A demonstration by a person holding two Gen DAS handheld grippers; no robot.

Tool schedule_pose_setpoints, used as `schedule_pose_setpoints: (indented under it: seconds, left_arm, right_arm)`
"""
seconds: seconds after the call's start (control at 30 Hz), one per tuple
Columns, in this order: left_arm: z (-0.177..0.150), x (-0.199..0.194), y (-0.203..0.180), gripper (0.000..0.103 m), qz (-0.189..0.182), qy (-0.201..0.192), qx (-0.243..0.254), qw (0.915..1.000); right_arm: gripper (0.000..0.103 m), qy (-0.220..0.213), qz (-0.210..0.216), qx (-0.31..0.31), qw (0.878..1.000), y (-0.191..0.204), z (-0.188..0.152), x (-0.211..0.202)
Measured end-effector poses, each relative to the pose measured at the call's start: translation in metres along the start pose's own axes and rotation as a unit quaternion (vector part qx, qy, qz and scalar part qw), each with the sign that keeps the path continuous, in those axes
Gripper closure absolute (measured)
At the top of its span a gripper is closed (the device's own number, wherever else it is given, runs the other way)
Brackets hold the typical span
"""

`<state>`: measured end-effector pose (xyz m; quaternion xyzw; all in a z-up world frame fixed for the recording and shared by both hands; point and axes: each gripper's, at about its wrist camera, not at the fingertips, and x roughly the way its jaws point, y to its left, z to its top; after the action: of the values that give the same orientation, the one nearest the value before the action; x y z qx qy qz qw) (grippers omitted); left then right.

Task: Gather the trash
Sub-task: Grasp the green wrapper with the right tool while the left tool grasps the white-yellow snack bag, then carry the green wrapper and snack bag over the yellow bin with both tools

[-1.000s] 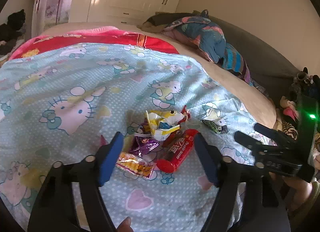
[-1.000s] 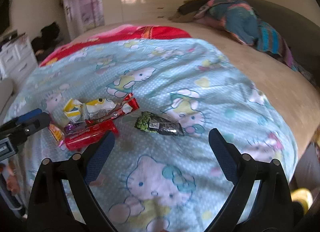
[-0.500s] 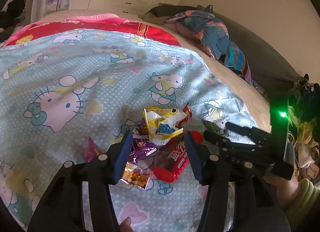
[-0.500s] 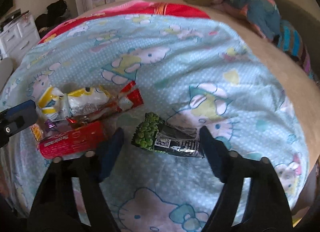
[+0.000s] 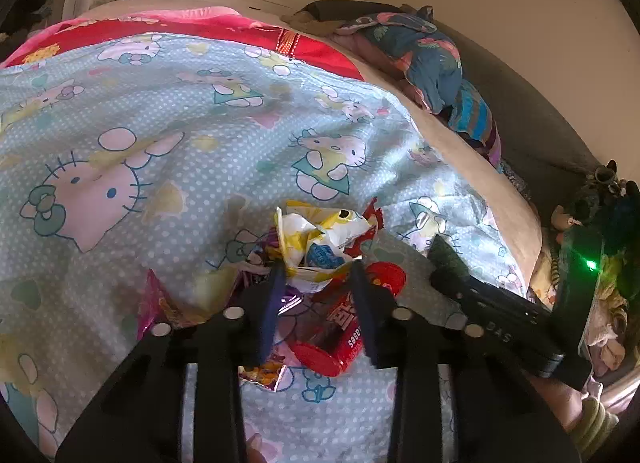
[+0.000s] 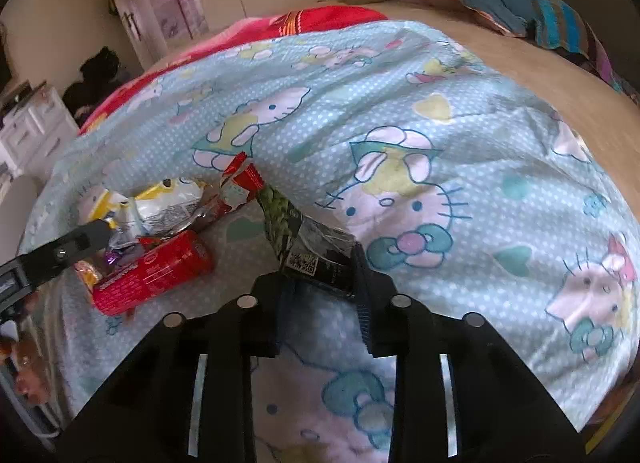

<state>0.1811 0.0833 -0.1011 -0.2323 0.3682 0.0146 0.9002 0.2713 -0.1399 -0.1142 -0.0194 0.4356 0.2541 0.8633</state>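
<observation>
A pile of snack wrappers lies on the cartoon-cat bedsheet [image 5: 160,135]. My left gripper [image 5: 316,267] points down into the pile. Its jaws are closing, and both pads touch the crumpled yellow-and-white wrapper [image 5: 320,239] between them. Under it lie a red tube wrapper [image 5: 340,339], a purple one [image 5: 288,299] and an orange one [image 5: 168,303]. In the right wrist view my right gripper [image 6: 318,283] is closing on a green-and-black wrapper [image 6: 304,243], which is pinched and bent upward between the pads. The red tube wrapper [image 6: 152,275] lies to its left.
The right gripper [image 5: 448,267] reaches in just right of the pile, close to the left one. Folded blankets [image 5: 432,63] lie at the far end of the bed. Soft toys [image 5: 600,199] and clutter sit off the bed's right edge. A white drawer unit [image 6: 32,131] stands at left.
Both grippers came down onto the bed and their jaws narrowed from wide open. The left now brackets the yellow-and-white wrapper; the right has pinched the green-and-black wrapper, which now tilts up.
</observation>
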Motion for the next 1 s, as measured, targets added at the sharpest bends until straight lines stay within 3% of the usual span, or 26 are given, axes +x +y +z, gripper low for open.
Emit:
schedule_pose_setpoints:
  seconds: [0.4, 0.47, 1.0]
  left_arm:
    - [-0.003, -0.019, -0.011, 0.084, -0.02, -0.021, 0.013, 0.9995]
    - [-0.003, -0.025, -0.014, 0.093, -0.028, -0.029, 0.018, 0.999]
    - [-0.008, -0.067, -0.044, 0.094, -0.049, -0.063, 0.063, 0.9948]
  right_arm:
    - [0.096, -0.043, 0.014, 0.037, 0.998, -0.007, -0.034, -0.047]
    - [0.096, -0.052, 0.017, 0.035, 0.998, -0.002, -0.04, -0.055]
    - [0.096, -0.081, 0.039, 0.038, 0.995, 0.009, -0.068, -0.106]
